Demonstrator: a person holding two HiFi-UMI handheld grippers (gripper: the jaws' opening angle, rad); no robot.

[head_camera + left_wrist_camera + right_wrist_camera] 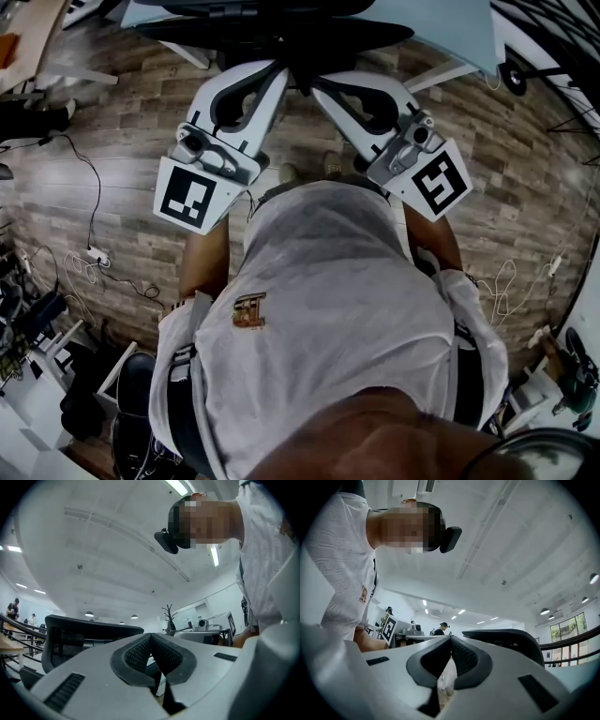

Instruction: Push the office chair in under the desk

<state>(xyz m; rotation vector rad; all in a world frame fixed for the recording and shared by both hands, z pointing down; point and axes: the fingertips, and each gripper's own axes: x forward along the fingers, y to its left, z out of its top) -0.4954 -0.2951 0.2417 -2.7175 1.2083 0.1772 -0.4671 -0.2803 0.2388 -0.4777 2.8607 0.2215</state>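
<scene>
Right now both tongs are pressed together with nothing pinched: the left gripper and the right gripper each show their ribbed pads meeting at the tip. In the head view they angle inward towards the black chair, which stands just ahead of us at the edge of the pale desk, seemingly part of the way under it. The tips sit near the chair's back; we cannot tell whether they touch it. We judge the chair fairly heavy but easy to shift if it rolls on the wood floor, and likely to swivel if pushed off centre. Its back looks like mesh in a stiff rim, so the mesh would give while the rim would carry a push. We would set the closed tips against that rim, one on each side, and push evenly.
</scene>
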